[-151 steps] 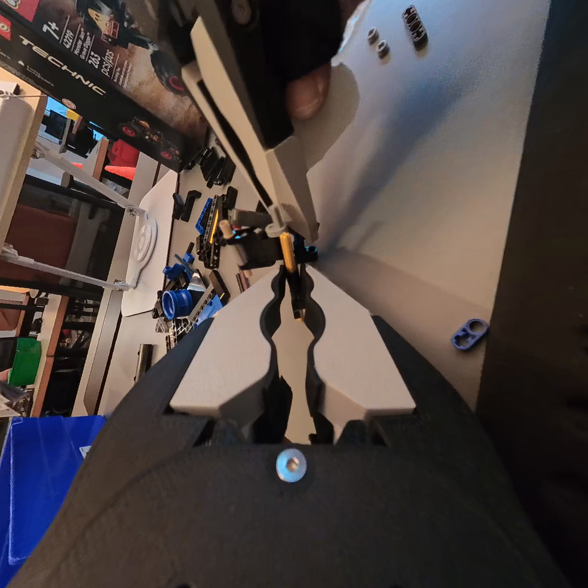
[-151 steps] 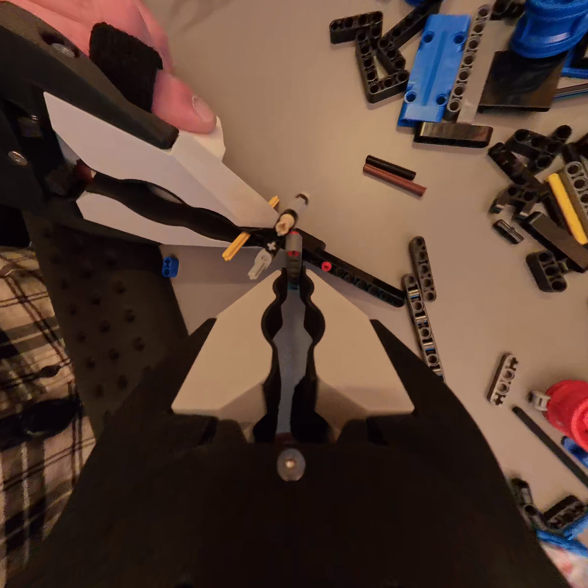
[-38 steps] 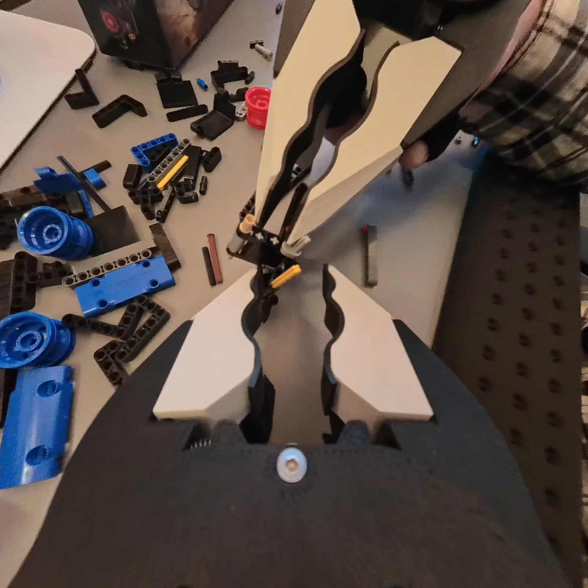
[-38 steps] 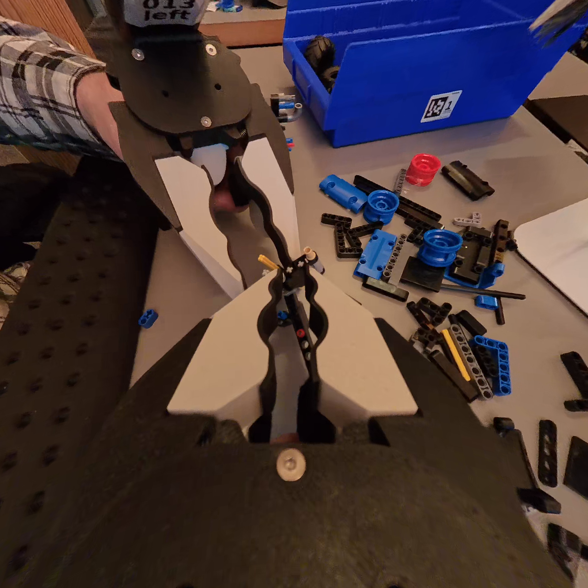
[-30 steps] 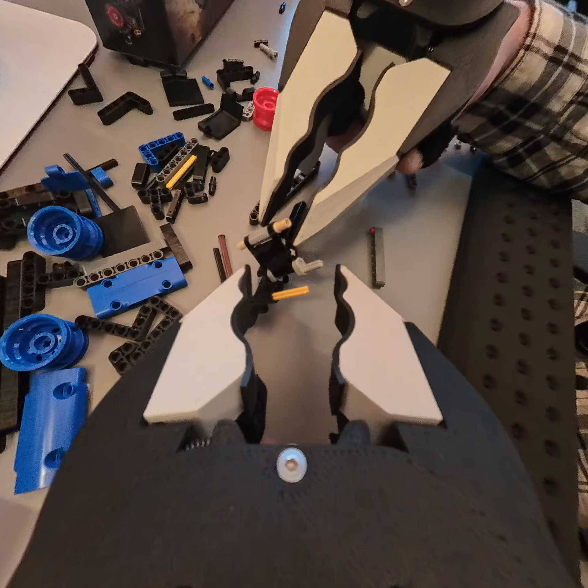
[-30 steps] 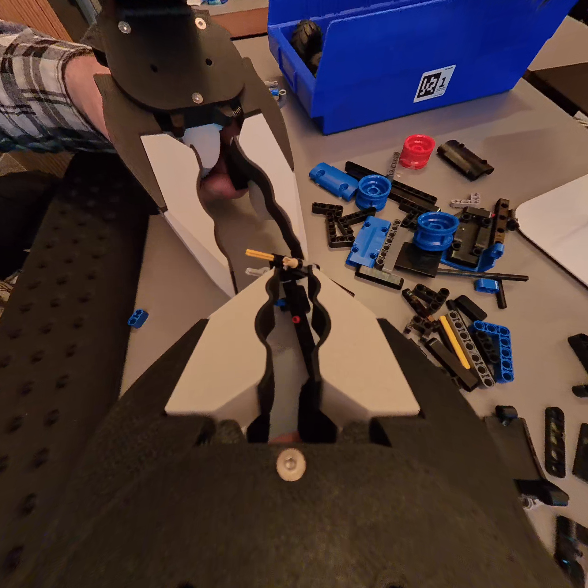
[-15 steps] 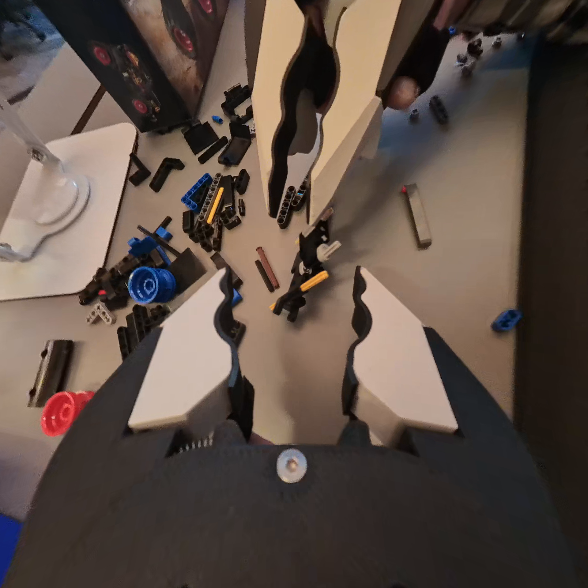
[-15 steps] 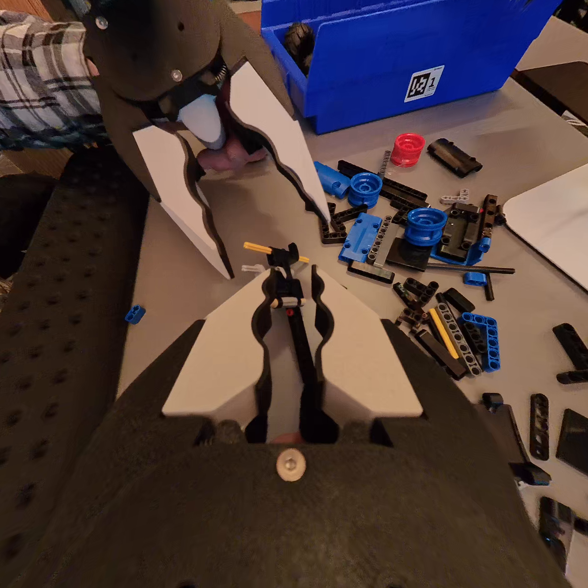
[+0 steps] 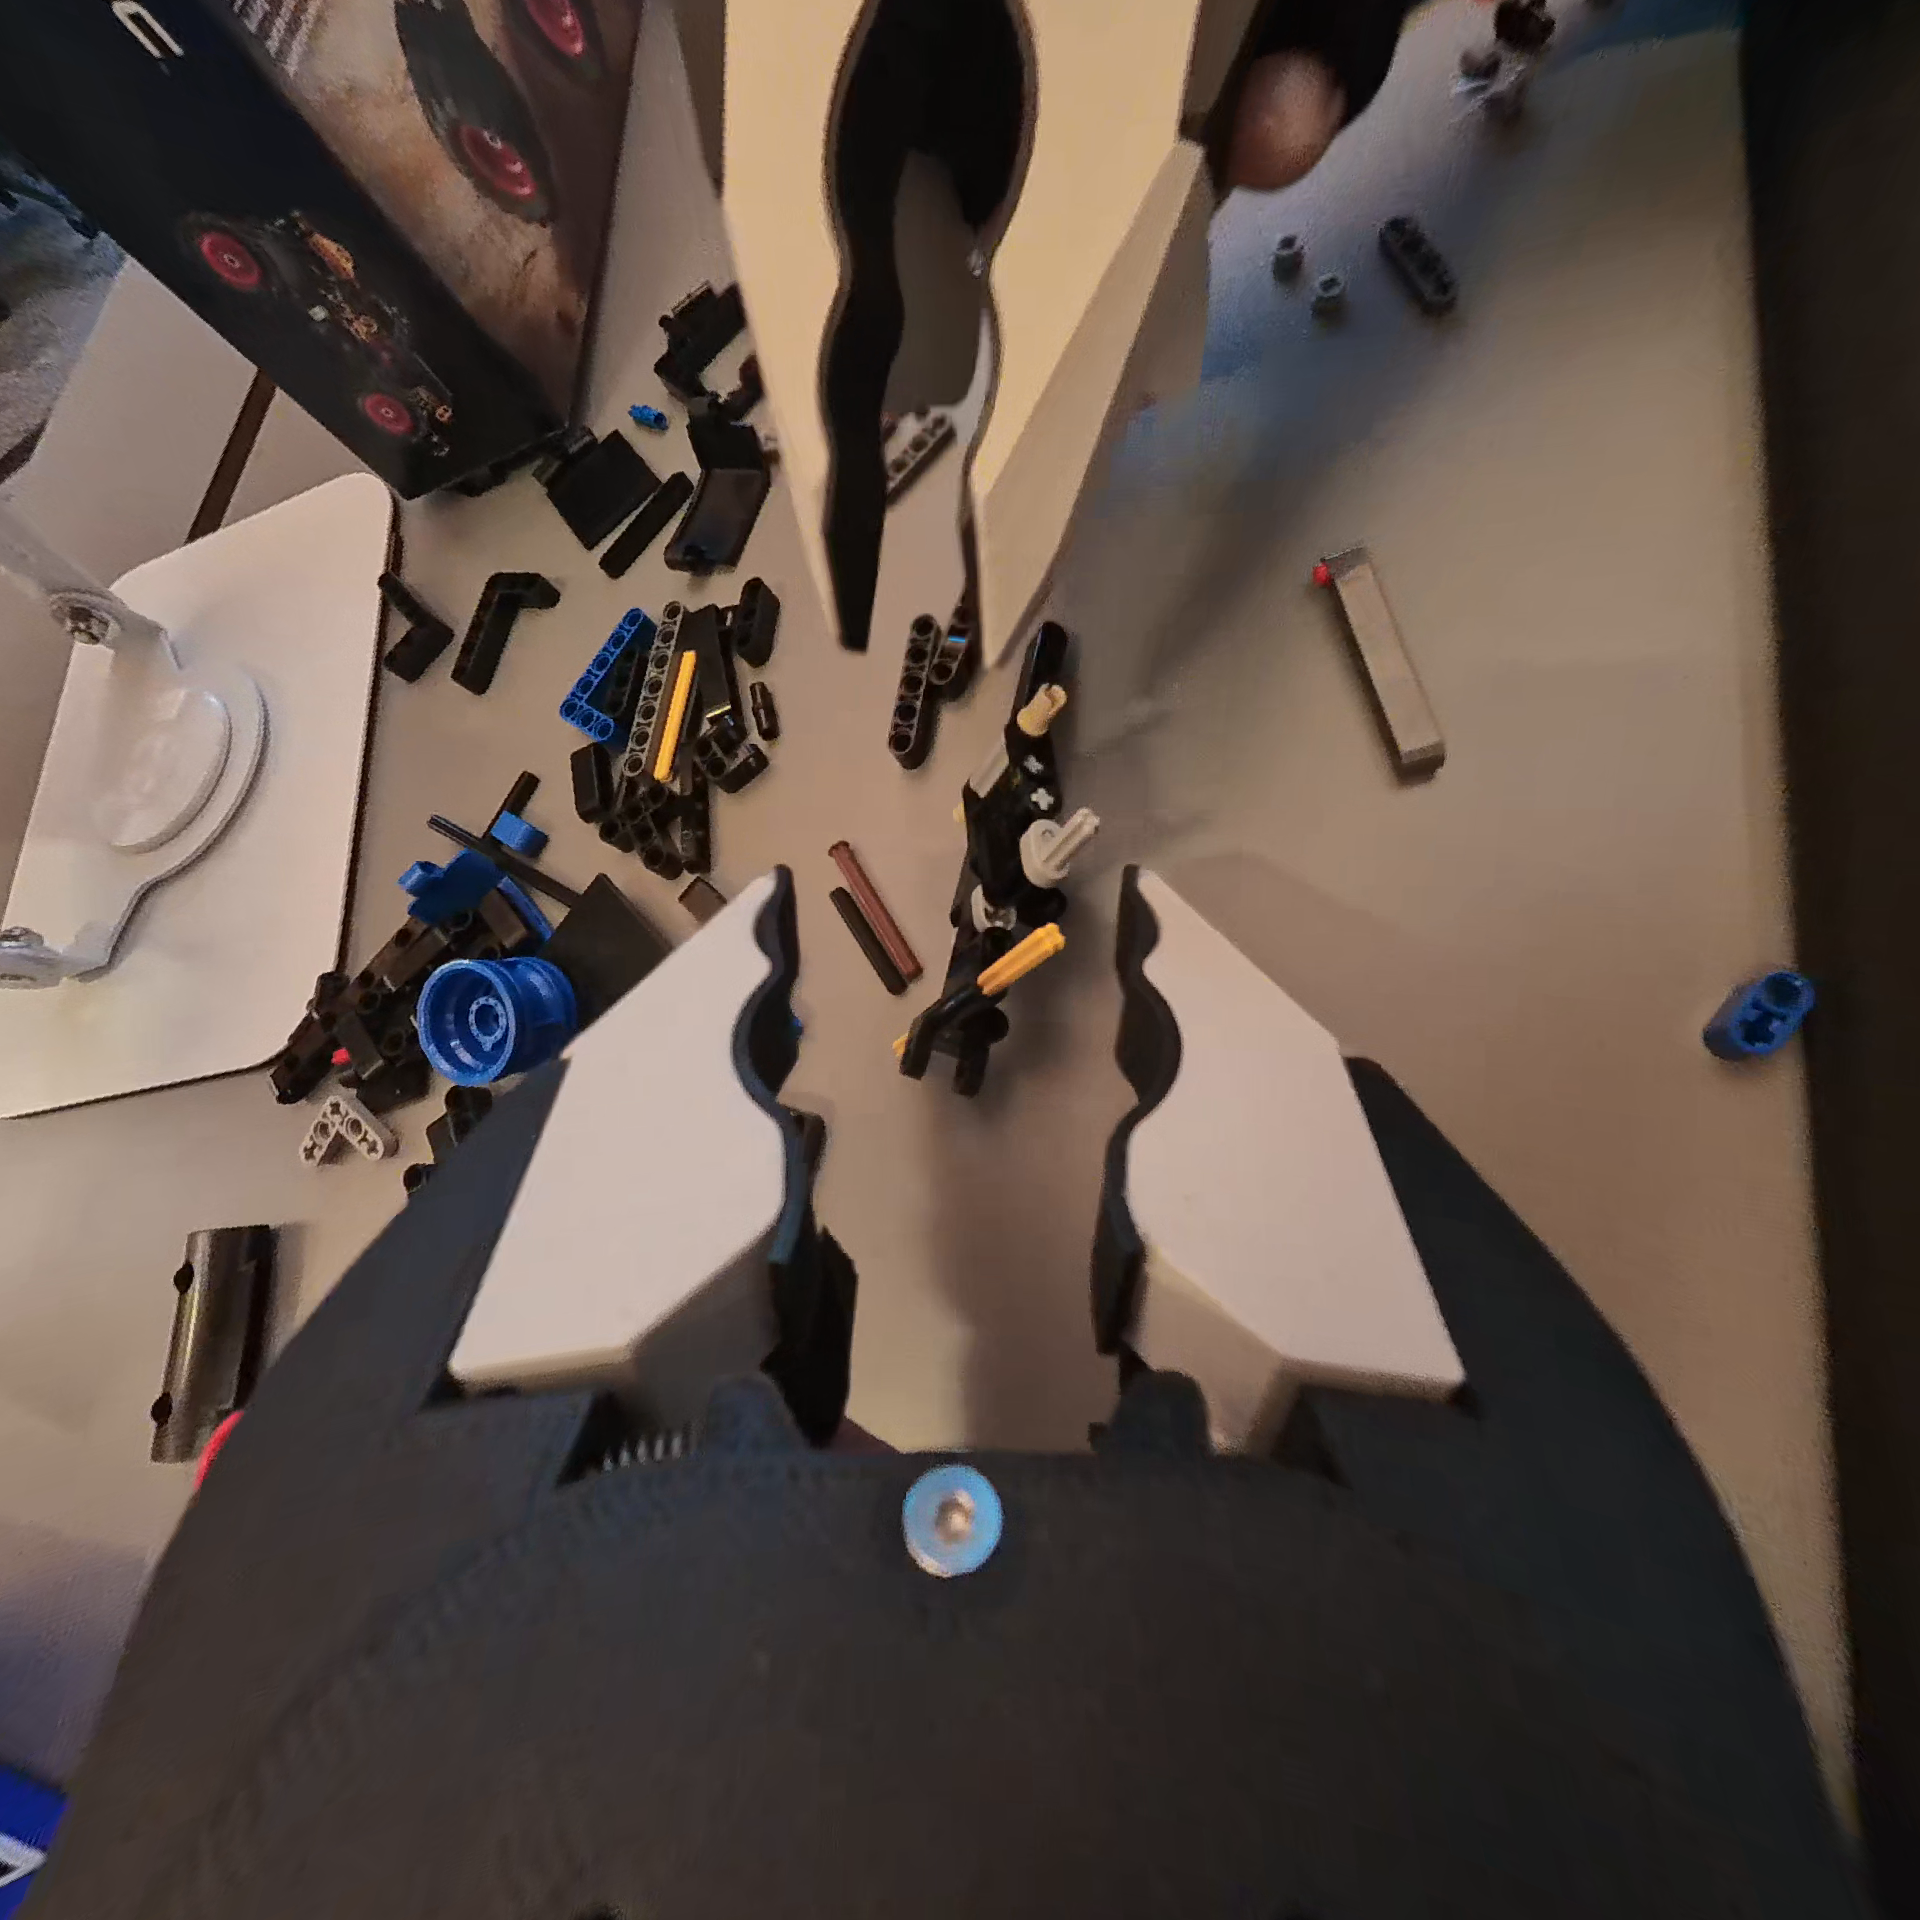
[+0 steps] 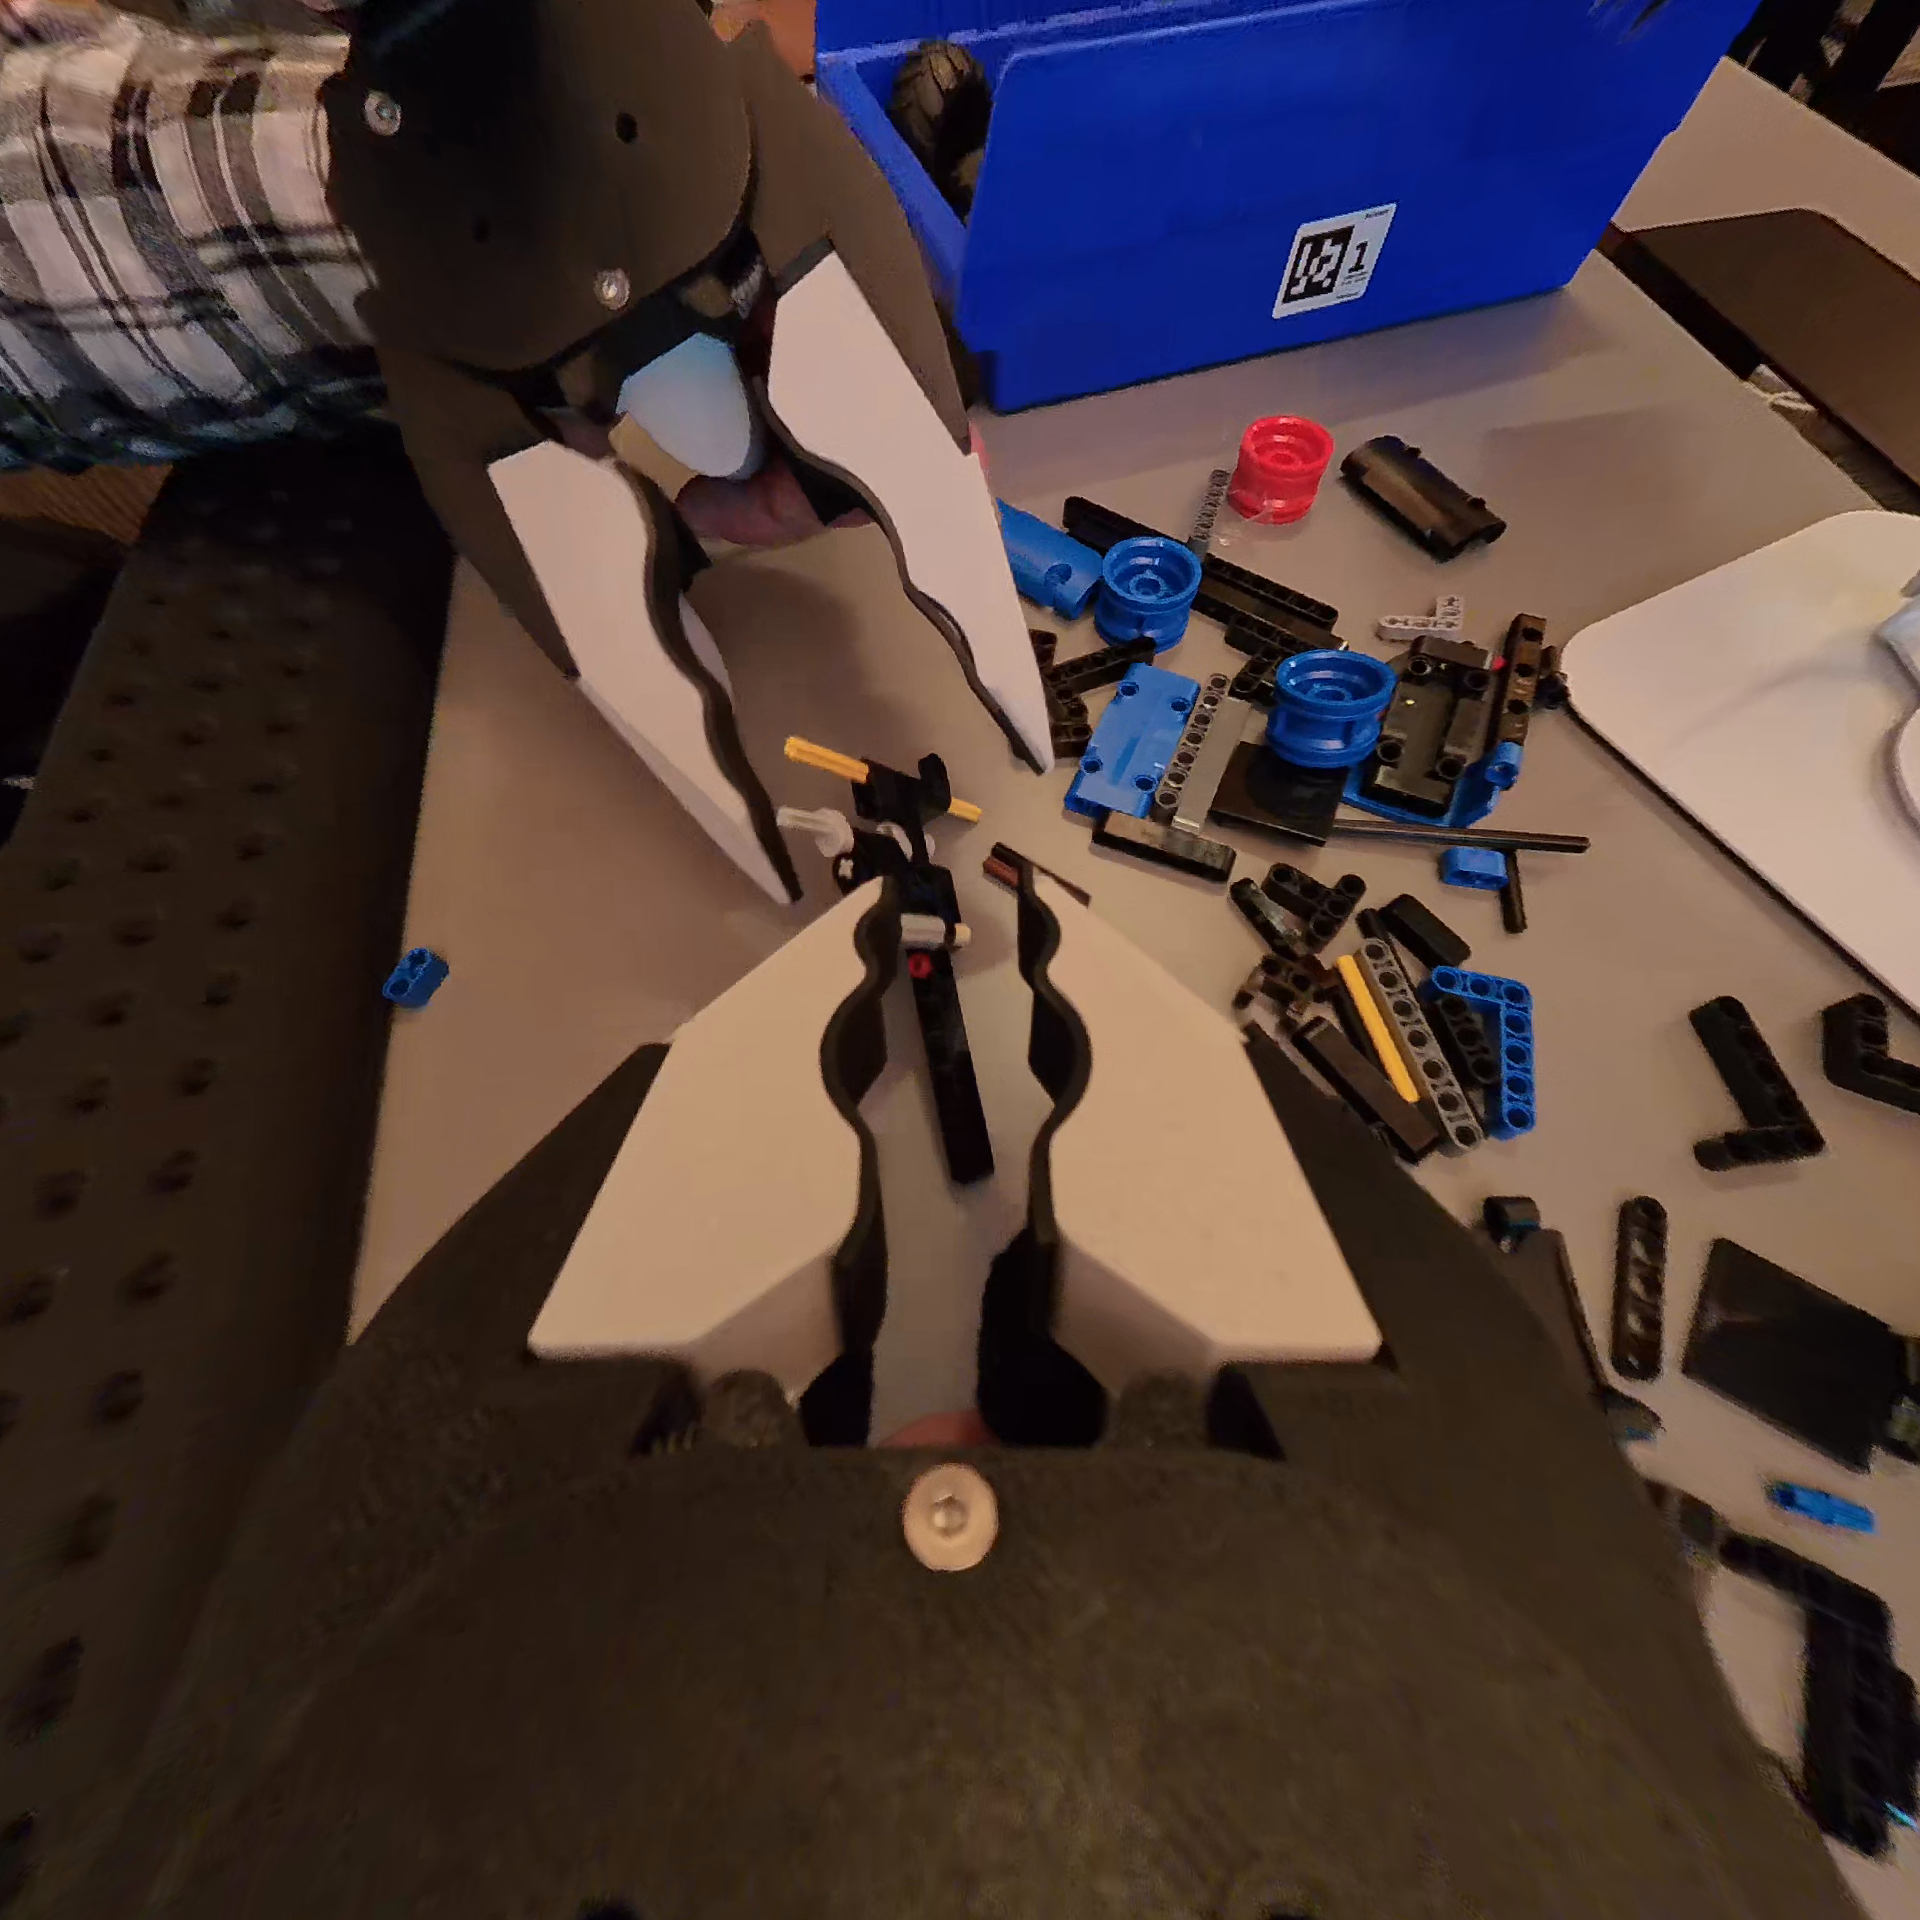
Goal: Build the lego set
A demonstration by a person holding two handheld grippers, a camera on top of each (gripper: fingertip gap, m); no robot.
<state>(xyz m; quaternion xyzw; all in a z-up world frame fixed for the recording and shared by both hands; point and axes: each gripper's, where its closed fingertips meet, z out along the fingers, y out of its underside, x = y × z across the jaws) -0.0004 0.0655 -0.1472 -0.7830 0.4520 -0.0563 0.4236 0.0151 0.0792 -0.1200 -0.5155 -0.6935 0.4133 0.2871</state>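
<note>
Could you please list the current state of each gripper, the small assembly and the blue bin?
Left gripper: open, holding nothing.
Right gripper: open, fingers either side of the assembly's beam, not clamping it.
Small black beam assembly with yellow axle: lying on the grey table, released.
Blue plastic bin: open-topped, a black tyre inside.
Red wheel hub: loose on the table.

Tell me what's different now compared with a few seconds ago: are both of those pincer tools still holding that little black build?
No. The left gripper let go first and spread wide; the right gripper has now opened too. Both have drawn back, and the small black assembly with its yellow axle lies on the grey table between them. The loose pieces, such as the blue wheel, stay where they were.
</note>
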